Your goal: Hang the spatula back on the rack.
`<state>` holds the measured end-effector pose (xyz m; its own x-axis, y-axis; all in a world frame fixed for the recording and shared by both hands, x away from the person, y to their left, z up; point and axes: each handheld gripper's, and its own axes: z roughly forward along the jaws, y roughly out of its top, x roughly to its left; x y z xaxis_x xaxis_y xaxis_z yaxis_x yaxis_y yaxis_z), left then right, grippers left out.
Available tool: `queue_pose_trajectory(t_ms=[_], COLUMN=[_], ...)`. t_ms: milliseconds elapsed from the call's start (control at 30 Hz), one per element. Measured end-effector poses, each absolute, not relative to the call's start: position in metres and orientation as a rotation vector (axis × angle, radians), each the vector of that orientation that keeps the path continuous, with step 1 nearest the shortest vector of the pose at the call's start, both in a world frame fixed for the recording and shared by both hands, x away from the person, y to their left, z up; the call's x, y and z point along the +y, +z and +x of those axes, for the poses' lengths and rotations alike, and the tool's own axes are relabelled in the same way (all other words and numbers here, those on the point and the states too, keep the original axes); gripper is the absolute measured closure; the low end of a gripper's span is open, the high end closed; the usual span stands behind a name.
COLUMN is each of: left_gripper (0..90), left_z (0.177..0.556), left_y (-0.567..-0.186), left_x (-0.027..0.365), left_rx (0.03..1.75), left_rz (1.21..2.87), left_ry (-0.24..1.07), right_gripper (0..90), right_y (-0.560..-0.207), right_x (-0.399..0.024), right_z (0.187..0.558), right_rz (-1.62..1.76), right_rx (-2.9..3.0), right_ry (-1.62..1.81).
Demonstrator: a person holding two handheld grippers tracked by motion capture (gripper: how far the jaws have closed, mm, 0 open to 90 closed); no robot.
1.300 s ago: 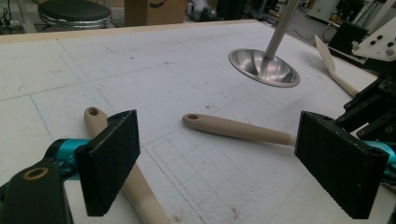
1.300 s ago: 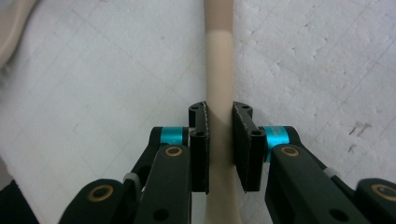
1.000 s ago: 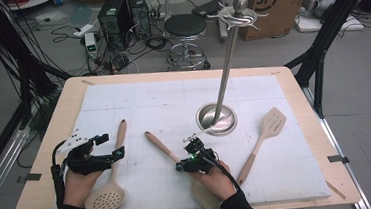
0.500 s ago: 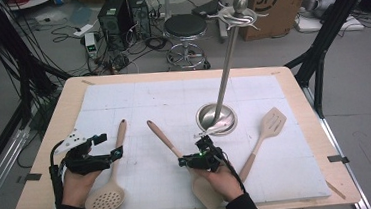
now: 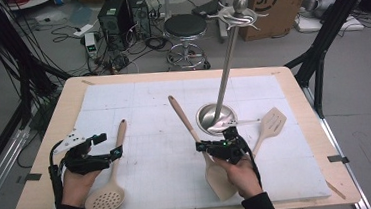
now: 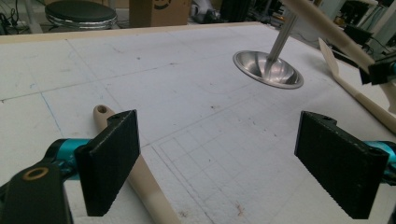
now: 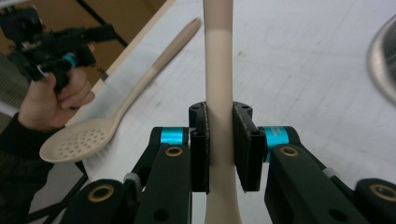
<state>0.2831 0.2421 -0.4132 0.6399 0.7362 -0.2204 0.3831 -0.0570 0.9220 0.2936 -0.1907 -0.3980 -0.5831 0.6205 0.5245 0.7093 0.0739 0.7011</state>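
Cream spatula [image 5: 213,167] with tan handle; cream slotted spoon [image 5: 105,198] dotted with holes; black grippers with teal bands; shiny silver stand [image 5: 216,117]; white mat [image 5: 143,103] with faint grid lines.

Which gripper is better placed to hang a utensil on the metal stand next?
Right. The right gripper is shut on the spatula beside the stand. The left gripper is open beside the slotted spoon, farther away.

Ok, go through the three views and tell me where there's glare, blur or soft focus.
High view: soft overall, even light, a bright glint on the stand base. Left gripper view: the pads are sharp, the stool behind is soft, and the base shines. Right gripper view: the turner handle is crisp between the pads, while the far spoon and the hand blur.
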Motion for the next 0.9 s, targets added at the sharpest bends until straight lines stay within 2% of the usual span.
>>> queue_pose_trajectory(t_ms=[567, 900], left_gripper=[14.7, 14.7], left_z=[0.283, 0.282], left_y=[-0.414, -0.413], left_x=[0.241, 0.242], left_rx=[0.924, 0.926], left_rz=[1.678, 1.679], left_ry=[0.365, 0.368], right_gripper=[78.5, 78.6], right_y=[-0.365, -0.359], right_x=[-0.233, -0.259], right_z=[0.278, 0.269], right_rz=[-1.413, -1.502], right_rx=[-2.223, -2.163], right_ry=[-1.919, -2.051])
